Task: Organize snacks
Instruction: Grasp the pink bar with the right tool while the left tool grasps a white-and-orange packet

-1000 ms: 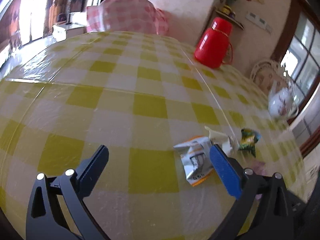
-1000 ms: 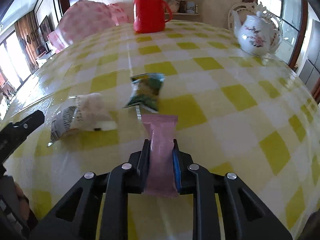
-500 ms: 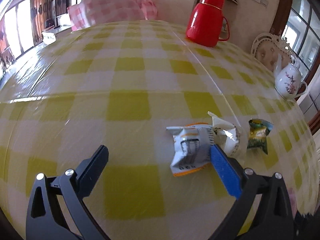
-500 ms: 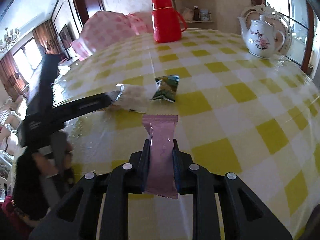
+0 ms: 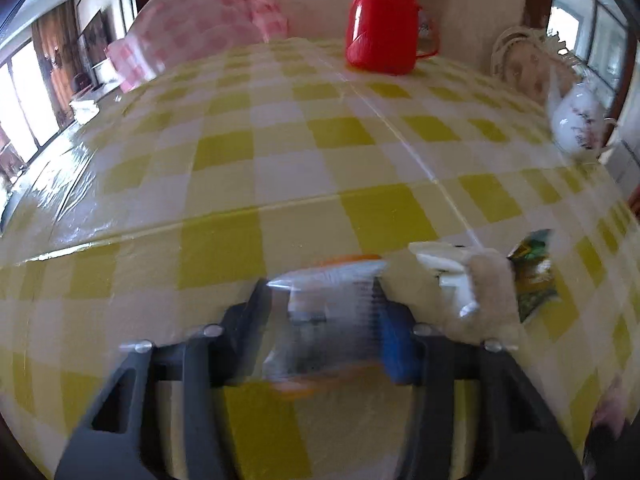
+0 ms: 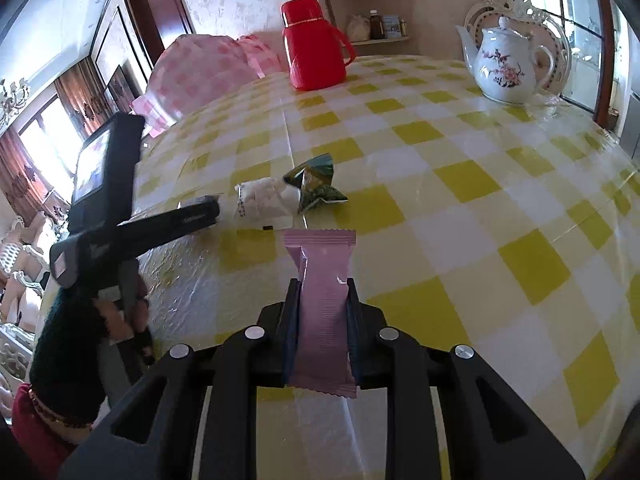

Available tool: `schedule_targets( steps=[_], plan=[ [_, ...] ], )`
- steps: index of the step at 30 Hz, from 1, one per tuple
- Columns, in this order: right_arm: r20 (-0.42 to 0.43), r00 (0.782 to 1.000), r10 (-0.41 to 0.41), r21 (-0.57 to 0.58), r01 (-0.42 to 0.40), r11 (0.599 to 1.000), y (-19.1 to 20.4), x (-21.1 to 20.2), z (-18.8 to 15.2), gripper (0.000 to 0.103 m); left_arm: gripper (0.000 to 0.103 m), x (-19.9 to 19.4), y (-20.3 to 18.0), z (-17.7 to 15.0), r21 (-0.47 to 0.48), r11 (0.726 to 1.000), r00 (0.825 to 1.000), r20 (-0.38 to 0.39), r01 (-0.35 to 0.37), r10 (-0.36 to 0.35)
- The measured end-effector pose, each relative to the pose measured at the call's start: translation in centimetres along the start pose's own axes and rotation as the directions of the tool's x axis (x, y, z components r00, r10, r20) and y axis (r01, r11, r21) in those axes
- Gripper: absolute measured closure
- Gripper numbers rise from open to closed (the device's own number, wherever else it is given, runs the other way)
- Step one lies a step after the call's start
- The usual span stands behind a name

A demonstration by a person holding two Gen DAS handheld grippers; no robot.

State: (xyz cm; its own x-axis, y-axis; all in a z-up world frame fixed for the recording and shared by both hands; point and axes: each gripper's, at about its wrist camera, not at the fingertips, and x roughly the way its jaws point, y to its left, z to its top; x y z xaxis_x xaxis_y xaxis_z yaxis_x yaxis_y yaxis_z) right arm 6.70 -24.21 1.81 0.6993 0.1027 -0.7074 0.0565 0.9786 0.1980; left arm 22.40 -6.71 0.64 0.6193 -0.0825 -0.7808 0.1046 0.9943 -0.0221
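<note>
Pink packet (image 6: 326,312): clamped upright between the pads of the right gripper (image 6: 322,312), its crimped top standing clear above them; held off the table, probably so it can be carried to the other snacks.
White-and-orange packet (image 5: 332,312): between the pads of the left gripper (image 5: 324,320), which has just been closing on it. The left wrist view is blurred, but the pads appear pressed to its sides.
White wrapper (image 6: 262,200): on the cloth at 11 o'clock from the pink packet, touching the green packet (image 6: 316,180) at its 1 o'clock side.
Grouping: the loose snacks lie bunched together, so the gathering spot is likely here.
Left gripper pose: reaches in from 9 o'clock in the right wrist view, tilted down toward the cloth, tip at the white wrapper's edge; held by a hand in a dark knitted sleeve (image 6: 68,344).
Right gripper pose: angled downward, jaws narrow on the packet.
Table (image 6: 480,208): yellow-checked cloth under clear film.
Red flask (image 6: 314,46): at 12 o'clock, well apart.
Teapot (image 6: 506,64): at 2 o'clock, well apart.
</note>
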Motion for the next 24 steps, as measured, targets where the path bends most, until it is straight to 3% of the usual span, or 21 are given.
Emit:
schedule_targets(
  steps=[2,16,19,24],
  plan=[
    [0.014,1.0,-0.015,-0.007,0.015,1.0,0.0,-0.2,0.0,0.082,0.059,-0.6,1.1,-0.6,-0.034,0.998,0.998,0.012,0.061,-0.061],
    [0.002,1.0,-0.023,0.028,0.023,0.999,-1.0,0.8,-0.4,0.082,0.061,-8.2,1.2,-6.1,0.015,1.0,0.992,0.128,0.019,-0.021],
    [-0.006,1.0,0.008,0.036,-0.008,0.999,-0.2,0.6,-1.0,0.082,0.061,-10.1,0.7,-7.5,0.046,0.999,0.988,0.151,0.017,-0.024],
    [-0.012,0.999,0.034,-0.038,-0.035,0.999,3.1,-0.2,-3.3,0.082,0.061,-12.2,1.5,-9.7,0.013,1.0,0.985,0.169,0.028,-0.03]
  ],
)
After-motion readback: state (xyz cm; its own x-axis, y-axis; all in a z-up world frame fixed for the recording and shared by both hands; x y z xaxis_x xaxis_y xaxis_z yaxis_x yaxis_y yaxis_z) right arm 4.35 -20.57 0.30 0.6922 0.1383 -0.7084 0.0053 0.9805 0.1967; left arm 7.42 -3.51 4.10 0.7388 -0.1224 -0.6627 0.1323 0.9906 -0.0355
